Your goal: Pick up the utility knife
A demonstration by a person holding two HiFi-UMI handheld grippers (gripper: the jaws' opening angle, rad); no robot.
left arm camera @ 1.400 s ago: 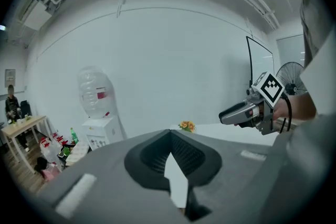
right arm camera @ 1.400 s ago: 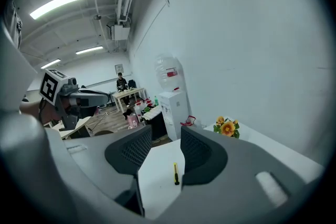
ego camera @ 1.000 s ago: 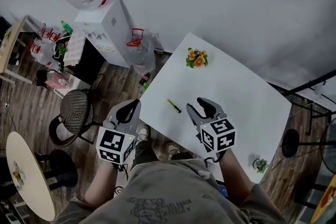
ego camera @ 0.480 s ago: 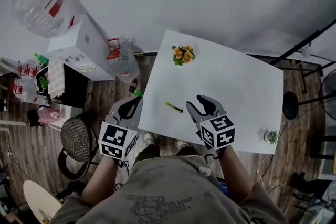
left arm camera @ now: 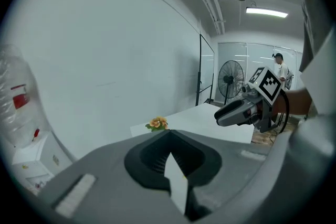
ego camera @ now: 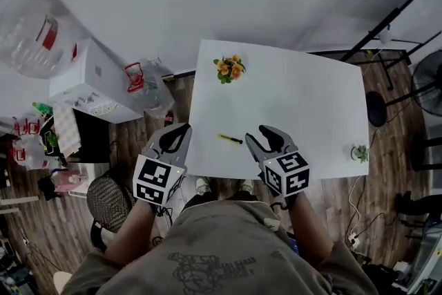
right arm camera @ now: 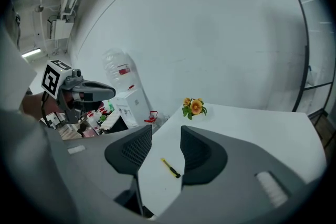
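Observation:
The utility knife (ego camera: 230, 139), yellow with a black end, lies flat on the white table (ego camera: 304, 93) near its front edge. In the right gripper view the utility knife (right arm camera: 170, 168) shows between and beyond the jaws. My right gripper (ego camera: 262, 139) is open and hovers just right of the knife, apart from it. The left gripper (ego camera: 174, 138) hangs off the table's left edge, over the floor, its tips together and nothing in them. Its meeting tips (left arm camera: 168, 134) fill the left gripper view.
An orange flower plant (ego camera: 229, 68) stands at the table's far left corner, a small green plant (ego camera: 358, 153) at the front right edge. A white water dispenser (ego camera: 86, 83), a mesh chair (ego camera: 109, 200) and clutter stand left of the table; a fan (ego camera: 428, 83) is at right.
The head view has turned, so the table now lies squarer in front of me. Both grippers keep their poses; the knife has not moved on the table.

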